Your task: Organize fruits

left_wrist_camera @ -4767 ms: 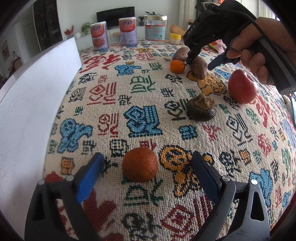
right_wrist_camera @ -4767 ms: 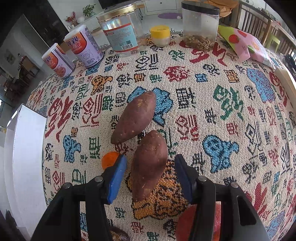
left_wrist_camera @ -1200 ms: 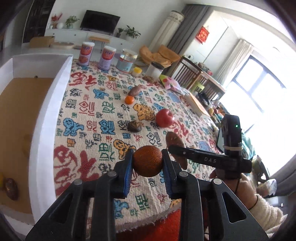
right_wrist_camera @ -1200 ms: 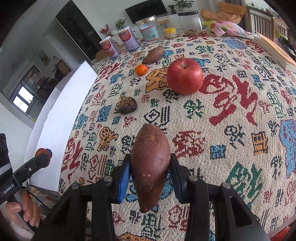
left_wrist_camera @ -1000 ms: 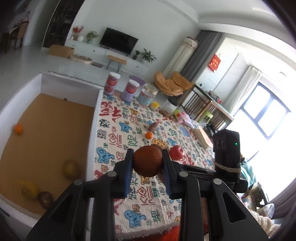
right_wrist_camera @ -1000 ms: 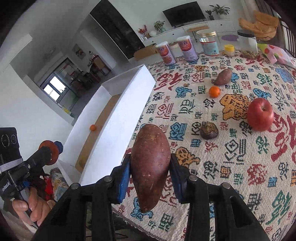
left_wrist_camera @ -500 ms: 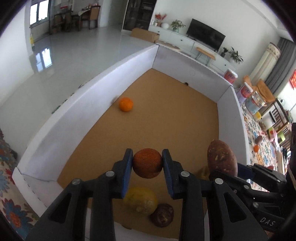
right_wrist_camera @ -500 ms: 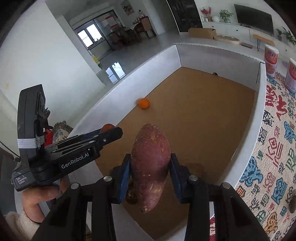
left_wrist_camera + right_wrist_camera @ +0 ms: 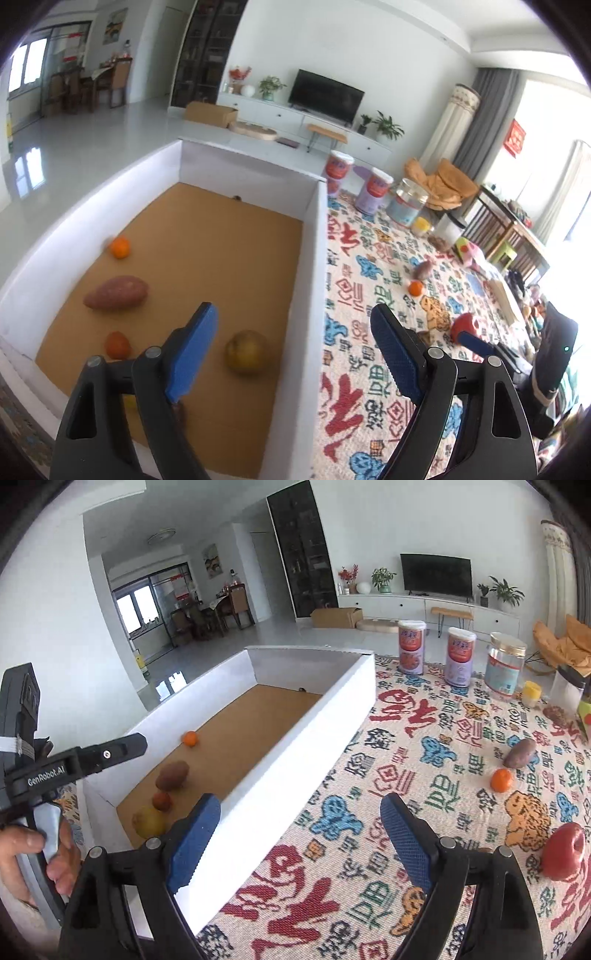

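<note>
Opening wide, the left gripper (image 9: 291, 347) and the right gripper (image 9: 295, 830) are held near the box (image 9: 312, 280), and nothing is seen between their spread fingers (image 9: 192, 347). A sweet potato (image 9: 116, 293) and a dark orange (image 9: 117, 345) are found on the brown box floor, likely dropped there so fruit is kept together. The sweet potato is laid flat, its long side pointed across the box. An apple (image 9: 563, 851) is left on the counter (image 9: 424, 775).
</note>
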Demonstrator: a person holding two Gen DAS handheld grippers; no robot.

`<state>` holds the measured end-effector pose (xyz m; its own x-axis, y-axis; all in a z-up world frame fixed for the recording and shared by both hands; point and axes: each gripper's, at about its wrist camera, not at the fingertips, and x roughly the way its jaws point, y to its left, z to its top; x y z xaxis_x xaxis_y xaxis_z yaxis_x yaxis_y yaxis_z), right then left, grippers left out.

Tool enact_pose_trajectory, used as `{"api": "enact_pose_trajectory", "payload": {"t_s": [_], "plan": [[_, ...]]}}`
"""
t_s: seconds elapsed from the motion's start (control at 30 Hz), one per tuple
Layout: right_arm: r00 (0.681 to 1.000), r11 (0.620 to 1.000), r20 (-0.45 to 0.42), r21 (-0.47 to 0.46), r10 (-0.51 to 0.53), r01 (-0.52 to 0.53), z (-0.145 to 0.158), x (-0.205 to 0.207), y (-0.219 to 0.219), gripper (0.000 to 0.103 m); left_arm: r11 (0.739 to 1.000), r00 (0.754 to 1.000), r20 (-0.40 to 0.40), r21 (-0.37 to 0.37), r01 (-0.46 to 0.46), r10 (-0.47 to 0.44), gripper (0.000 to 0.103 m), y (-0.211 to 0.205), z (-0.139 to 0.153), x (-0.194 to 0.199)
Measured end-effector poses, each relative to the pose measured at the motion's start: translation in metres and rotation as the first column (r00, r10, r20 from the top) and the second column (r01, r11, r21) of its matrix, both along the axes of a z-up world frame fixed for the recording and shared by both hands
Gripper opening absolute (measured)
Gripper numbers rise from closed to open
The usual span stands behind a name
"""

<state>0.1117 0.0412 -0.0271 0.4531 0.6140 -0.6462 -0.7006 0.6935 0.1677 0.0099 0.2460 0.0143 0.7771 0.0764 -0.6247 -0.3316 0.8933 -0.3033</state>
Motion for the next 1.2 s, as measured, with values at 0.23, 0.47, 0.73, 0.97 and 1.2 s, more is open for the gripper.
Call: {"api": "enact_pose_trajectory", "payload": {"t_s": [0.23, 0.47, 0.73, 0.97, 1.2], "plan": [[0.935, 0.932, -0.081, -0.149, -0.346, 0.332, -0.074, 0.009, -0.164, 0.088, 0.951, 0.947, -0.098, -0.077, 0.299, -0.306, 0.092, -0.124, -0.040, 0.052], [0.821, 0.816, -0.093, -0.223, -0.563, 0.533, -0.096, 0.033, -0.247, 0.088, 0.940, 0.920, -0.223, 0.037, 0.338, -0.322, 0.092, -0.185, -0.108, 0.100], [0.777, 0.765, -0.074, -0.256, -0.625, 0.591, -0.102, 0.045, -0.263, 0.099, 0.930, 0.923, -0.269, 0.168, 0.328, -0.276, 0.092, -0.199, -0.132, 0.119], [0.784, 0.763, -0.051, -0.278, -0.618, 0.584, -0.107, 0.045, -0.255, 0.103, 0.914, 0.912, -0.302, 0.210, 0.348, -0.277, 0.098, -0.207, -0.136, 0.122], [0.782, 0.760, -0.045, -0.274, -0.622, 0.589, -0.107, 0.045, -0.254, 0.103, 0.914, 0.912, -0.302, 0.210, 0.348, -0.278, 0.098, -0.207, -0.136, 0.122]]}}
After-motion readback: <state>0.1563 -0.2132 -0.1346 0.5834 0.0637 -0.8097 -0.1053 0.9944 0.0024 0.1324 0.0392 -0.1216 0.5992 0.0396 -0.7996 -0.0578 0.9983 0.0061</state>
